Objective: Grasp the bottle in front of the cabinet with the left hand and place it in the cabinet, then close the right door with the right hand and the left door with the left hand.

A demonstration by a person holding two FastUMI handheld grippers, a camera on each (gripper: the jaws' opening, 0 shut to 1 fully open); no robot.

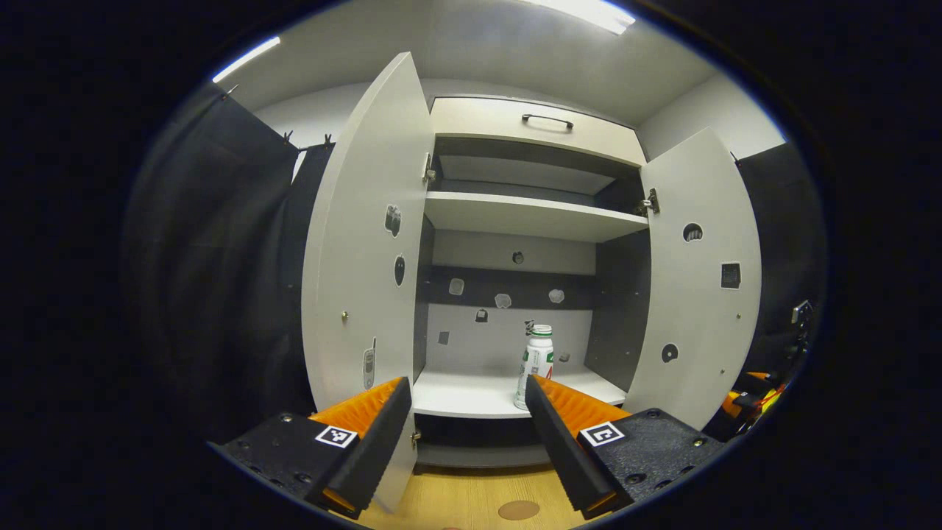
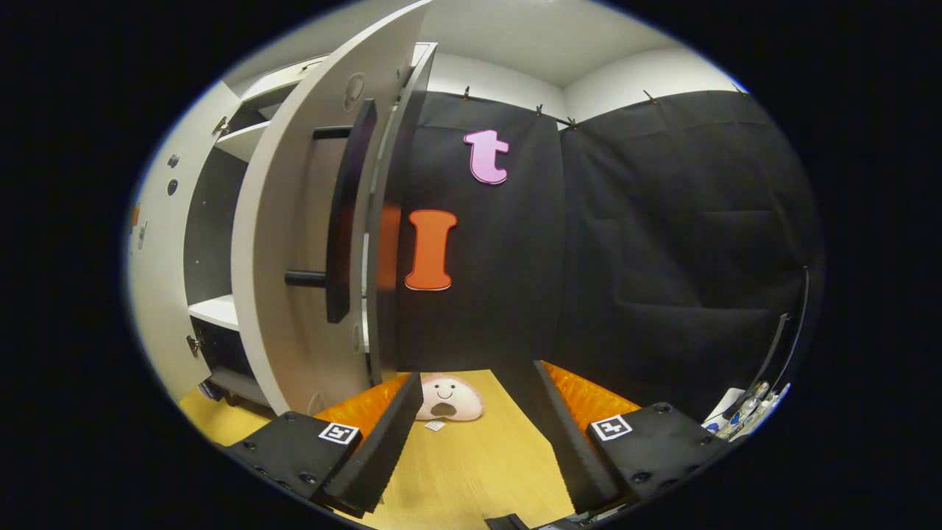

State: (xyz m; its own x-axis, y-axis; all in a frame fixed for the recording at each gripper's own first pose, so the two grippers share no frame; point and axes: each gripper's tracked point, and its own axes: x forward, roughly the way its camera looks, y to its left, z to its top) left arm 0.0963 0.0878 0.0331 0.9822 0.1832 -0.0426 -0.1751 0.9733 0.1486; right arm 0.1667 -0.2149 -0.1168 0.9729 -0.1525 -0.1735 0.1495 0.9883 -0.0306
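In the left gripper view, the cabinet stands with both doors swung wide, the left door and the right door flanking its open compartments. The bottle, white with a pale cap, stands upright on the lower shelf inside the cabinet, right of the shelf's middle and near its front edge. The left hand-held gripper hangs in front of the shelf with its fingers spread wide and nothing between them; the tip of its right finger overlaps the bottle's base in the picture, though whether they touch cannot be told. Above sit a middle shelf and a drawer front with a dark handle. In the right gripper view, the right hand-held gripper is also open and empty, near the outer face of the right door, whose long dark handle lies to its left. A small plush toy with a smiling face rests on the wooden floor between the fingers, farther off.
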